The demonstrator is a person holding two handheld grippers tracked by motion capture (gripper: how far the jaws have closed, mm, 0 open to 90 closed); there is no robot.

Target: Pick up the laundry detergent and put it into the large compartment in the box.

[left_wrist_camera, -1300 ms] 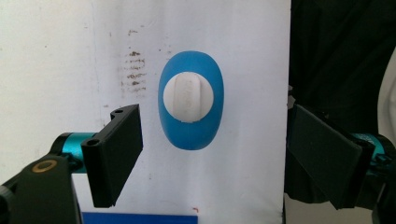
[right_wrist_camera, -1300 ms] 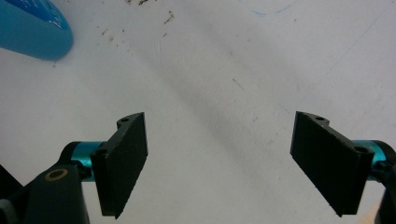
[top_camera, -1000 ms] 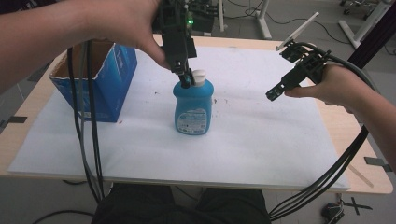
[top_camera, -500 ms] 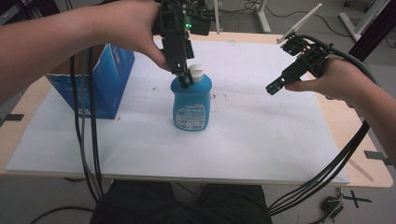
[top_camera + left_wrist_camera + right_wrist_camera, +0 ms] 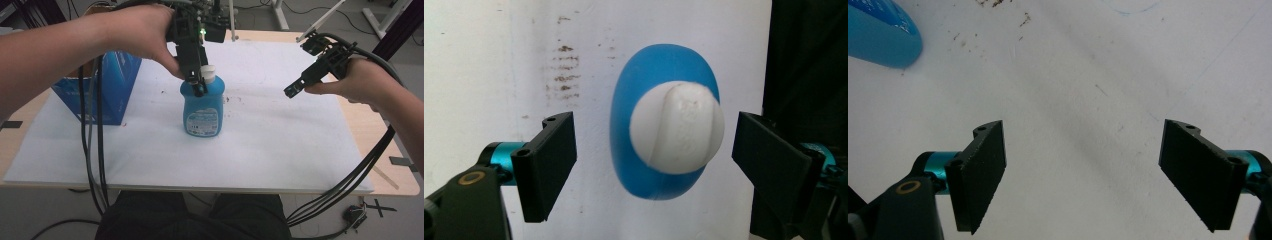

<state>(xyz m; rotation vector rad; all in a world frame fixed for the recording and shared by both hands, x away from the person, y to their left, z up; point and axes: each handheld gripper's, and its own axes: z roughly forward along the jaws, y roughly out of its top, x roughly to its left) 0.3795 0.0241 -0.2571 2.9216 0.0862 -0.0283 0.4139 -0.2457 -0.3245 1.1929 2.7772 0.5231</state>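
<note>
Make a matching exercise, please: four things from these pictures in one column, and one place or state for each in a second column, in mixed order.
Things:
1. blue bottle
2. white cap
3. blue box
4. right gripper

Places or states:
A. jaws open, nothing between them
B. between the open jaws of the left gripper
C. upright on the white sheet
D. at the table's left edge

Pairs: 1-C, 2-B, 3-D, 4-A

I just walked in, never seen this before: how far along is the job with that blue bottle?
Early on. The blue bottle stands upright on the white sheet, its white cap on. In hand: the left tongs hang open straddling the cap, not touching it. Left to do: close on it and whatever follows. The right tongs wait open, empty, off to the side.
</note>
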